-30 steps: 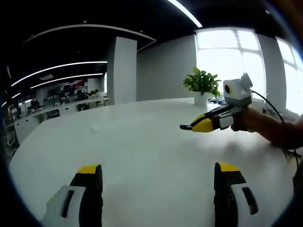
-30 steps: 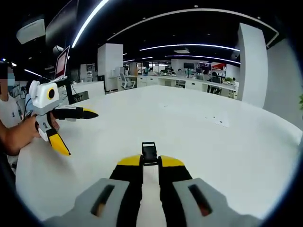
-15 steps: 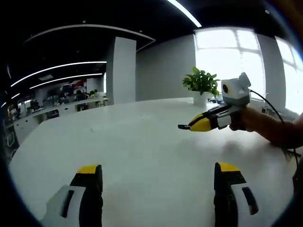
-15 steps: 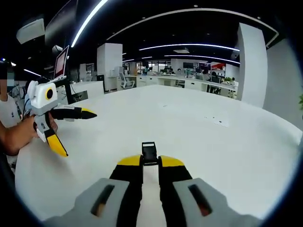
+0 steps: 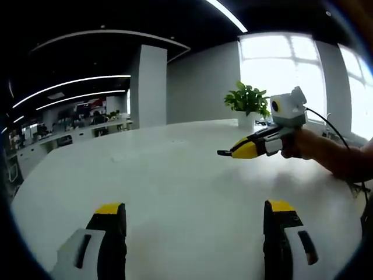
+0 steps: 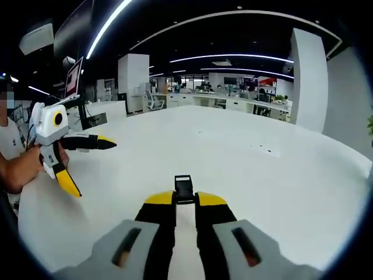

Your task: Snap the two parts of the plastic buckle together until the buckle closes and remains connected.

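Note:
My right gripper (image 6: pixel 185 199) is shut on a small black buckle part (image 6: pixel 183 188), which sticks out past its yellow-tipped jaws above the white table (image 6: pixel 245 175). The left gripper view shows that gripper (image 5: pixel 238 152) from the side in a person's hand, the black part (image 5: pixel 224 153) at its tip. My left gripper (image 5: pixel 195 211) stands wide open over the table with nothing between its jaws. In the right gripper view the left gripper (image 6: pixel 95 169) is off to the left, jaws spread, held by a hand.
A potted plant (image 5: pixel 249 104) stands at the table's far edge by bright windows. A raised screen (image 6: pixel 74 76) sits beyond the left gripper. Small dark specks (image 6: pixel 261 149) lie on the tabletop. An office with desks lies behind.
The right gripper with the black part has drifted slightly left and up in the left gripper view. The left gripper sits a little further left in the right gripper view. Both grips are unchanged.

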